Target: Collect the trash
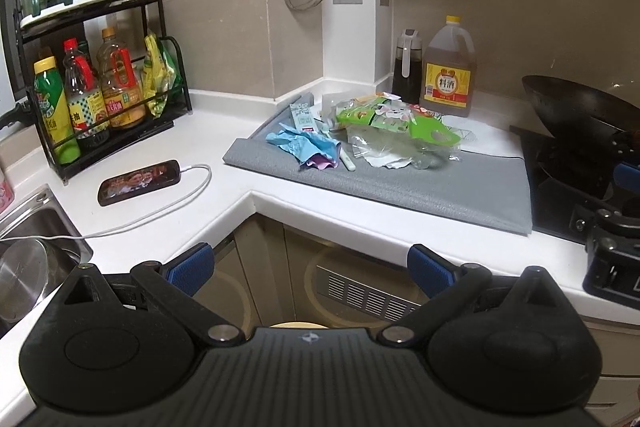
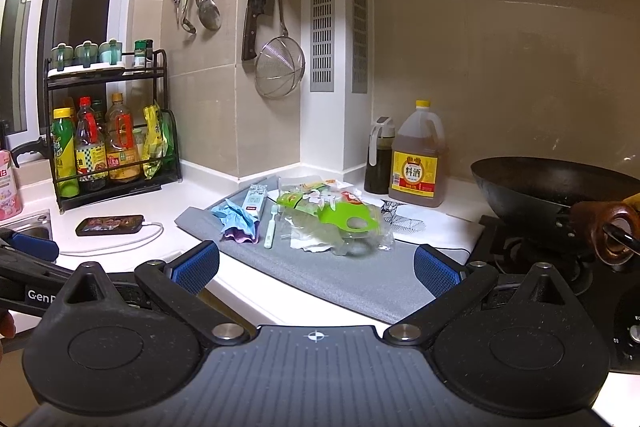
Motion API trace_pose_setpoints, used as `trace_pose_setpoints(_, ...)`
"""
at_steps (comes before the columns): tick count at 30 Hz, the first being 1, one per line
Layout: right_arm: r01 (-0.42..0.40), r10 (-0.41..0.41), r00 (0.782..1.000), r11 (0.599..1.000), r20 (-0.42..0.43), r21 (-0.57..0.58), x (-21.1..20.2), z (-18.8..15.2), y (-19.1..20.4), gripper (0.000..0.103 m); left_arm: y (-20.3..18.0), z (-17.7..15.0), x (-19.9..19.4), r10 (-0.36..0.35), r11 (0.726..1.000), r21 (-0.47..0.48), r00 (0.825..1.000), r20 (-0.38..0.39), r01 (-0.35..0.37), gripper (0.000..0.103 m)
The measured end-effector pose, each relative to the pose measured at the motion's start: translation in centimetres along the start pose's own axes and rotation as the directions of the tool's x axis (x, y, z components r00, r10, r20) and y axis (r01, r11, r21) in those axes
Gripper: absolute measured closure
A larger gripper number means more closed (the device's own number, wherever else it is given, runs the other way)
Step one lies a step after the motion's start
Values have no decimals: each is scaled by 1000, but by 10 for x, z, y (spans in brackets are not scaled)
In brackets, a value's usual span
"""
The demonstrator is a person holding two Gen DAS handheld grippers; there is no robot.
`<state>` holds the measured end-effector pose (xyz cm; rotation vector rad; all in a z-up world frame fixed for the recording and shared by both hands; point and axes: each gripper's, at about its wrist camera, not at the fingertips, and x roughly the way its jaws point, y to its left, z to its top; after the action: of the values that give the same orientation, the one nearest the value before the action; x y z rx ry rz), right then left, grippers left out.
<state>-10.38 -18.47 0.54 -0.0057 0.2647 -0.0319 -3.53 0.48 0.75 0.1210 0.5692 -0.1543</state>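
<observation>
The trash heap of green and clear wrappers lies on a grey mat on the bench, with a blue glove and toothbrush beside it. Behind stand two bottles; a wok sits right, a phone left. Both grippers hover short of it, fingers wide and empty.

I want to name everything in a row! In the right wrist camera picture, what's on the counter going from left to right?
Condiment rack → phone → blue glove → toothbrush → green wrapper → dark sauce bottle → cooking wine jug → wok.
</observation>
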Motion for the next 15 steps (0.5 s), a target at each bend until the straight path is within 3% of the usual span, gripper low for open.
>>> trace_pose_setpoints(15,5,-5,1000,1000,1,-4,3,1,-1,0,-3,1,-1,-1,1000,12,1000,13,1,0)
